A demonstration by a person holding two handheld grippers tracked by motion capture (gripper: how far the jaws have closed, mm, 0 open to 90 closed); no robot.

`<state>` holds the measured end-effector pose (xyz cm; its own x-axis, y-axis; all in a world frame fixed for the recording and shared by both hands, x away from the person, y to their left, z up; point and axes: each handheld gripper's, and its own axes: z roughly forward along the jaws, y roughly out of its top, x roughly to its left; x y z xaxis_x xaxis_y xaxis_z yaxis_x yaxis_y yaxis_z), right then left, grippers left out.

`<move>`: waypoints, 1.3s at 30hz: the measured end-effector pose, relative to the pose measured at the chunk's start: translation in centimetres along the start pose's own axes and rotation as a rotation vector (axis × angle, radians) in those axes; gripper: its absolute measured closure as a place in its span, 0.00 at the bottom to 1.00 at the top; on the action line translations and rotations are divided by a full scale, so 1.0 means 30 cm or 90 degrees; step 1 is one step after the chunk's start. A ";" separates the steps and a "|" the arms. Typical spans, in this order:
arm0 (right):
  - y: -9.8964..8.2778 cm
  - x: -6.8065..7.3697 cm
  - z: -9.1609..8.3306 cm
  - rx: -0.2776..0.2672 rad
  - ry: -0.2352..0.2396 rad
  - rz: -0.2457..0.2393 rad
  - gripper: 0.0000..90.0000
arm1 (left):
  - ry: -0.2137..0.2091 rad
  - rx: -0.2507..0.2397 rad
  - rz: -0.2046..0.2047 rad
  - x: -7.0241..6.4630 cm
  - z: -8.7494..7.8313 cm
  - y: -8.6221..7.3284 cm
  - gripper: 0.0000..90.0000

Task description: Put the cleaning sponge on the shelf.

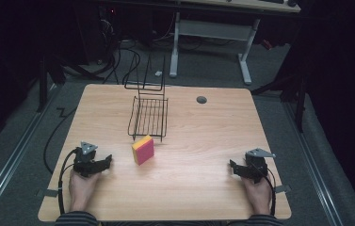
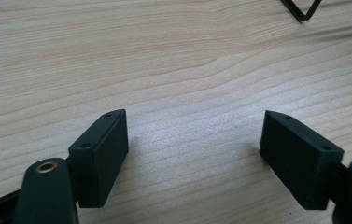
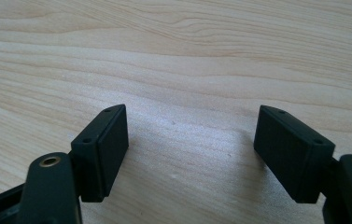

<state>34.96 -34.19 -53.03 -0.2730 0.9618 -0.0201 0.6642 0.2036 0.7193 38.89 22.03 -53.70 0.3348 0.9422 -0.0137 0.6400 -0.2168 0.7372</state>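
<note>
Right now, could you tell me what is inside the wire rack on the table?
The wire rack looks empty: the wooden table shows through its bars. A yellow and pink sponge stands just in front of it, hiding a little of its near edge.

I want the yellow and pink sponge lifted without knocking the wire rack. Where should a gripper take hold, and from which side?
Probably grip the sponge across its two broad faces, pink and yellow, coming from above or the person's side. It stands on edge just in front of the wire rack, so the far side looks crowded. The left gripper, open on the table, is nearer.
</note>
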 end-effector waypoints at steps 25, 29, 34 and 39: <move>0.000 0.001 0.000 0.000 0.000 0.002 0.29 | -0.074 -0.077 -0.019 -0.014 -0.073 0.012 0.21; 0.000 0.001 0.000 0.000 0.000 0.002 0.29 | -0.085 -0.085 -0.012 -0.027 -0.091 0.019 0.20; 0.000 0.001 0.000 0.000 0.000 0.002 0.29 | -0.103 -0.090 -0.001 -0.053 -0.112 0.015 0.20; 0.000 0.001 0.000 0.000 0.000 0.002 0.29 | -0.113 -0.088 0.010 -0.068 -0.122 0.017 0.19</move>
<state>34.96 -34.17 -53.03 -0.2712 0.9623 -0.0181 0.6651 0.2010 0.7192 35.99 20.93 -50.83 0.4686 0.8763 -0.1118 0.5371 -0.1822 0.8236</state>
